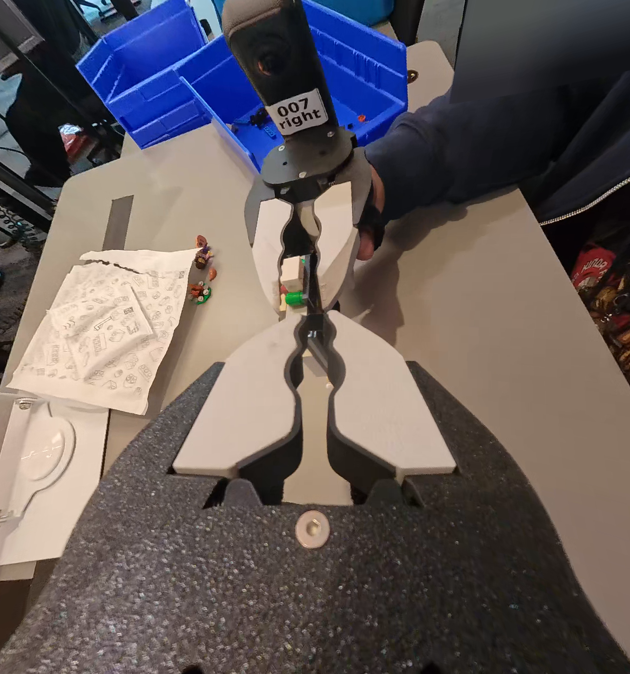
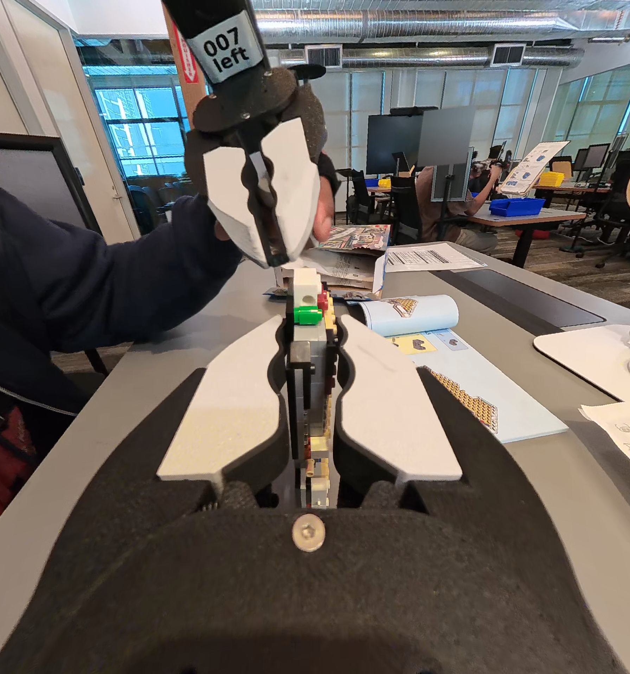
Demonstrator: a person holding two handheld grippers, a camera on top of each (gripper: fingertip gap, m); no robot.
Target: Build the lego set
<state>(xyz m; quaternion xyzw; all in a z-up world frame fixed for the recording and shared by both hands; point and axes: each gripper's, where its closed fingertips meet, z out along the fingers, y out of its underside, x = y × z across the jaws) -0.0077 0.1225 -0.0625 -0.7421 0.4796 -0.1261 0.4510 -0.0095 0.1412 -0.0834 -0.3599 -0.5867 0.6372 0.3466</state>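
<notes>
the right hand-held gripper is lying low and nearly level over the grey bench, its two white fingers closing narrowly on a brick model, a thin upright slab of grey, black and tan bricks. both inner faces are pressing on the slab's flat sides. the model's far end is sticking out past the fingertips, with a white block, a green piece and a red piece on it. a gloved hand in a dark sleeve is gripping this gripper's handle, reaching in from the bench's right edge.

the left hand-held gripper is tilting steeply down from above, fingertips hovering just over the white block. its jaws are nearly together, pinching a thin black piece that is standing on edge between the fingers. a dark-sleeved arm is crossing in from the left, and a hand is wrapping behind the gripper.

in the left wrist view the two grippers are meeting tip to tip near the middle of the bench. toward the left edge are lying printed white paper bags and a few small loose pieces. blue bins are sitting at the far edge. in the right wrist view an open instruction booklet is lying just right of the right gripper, with a torn box beyond it.
</notes>
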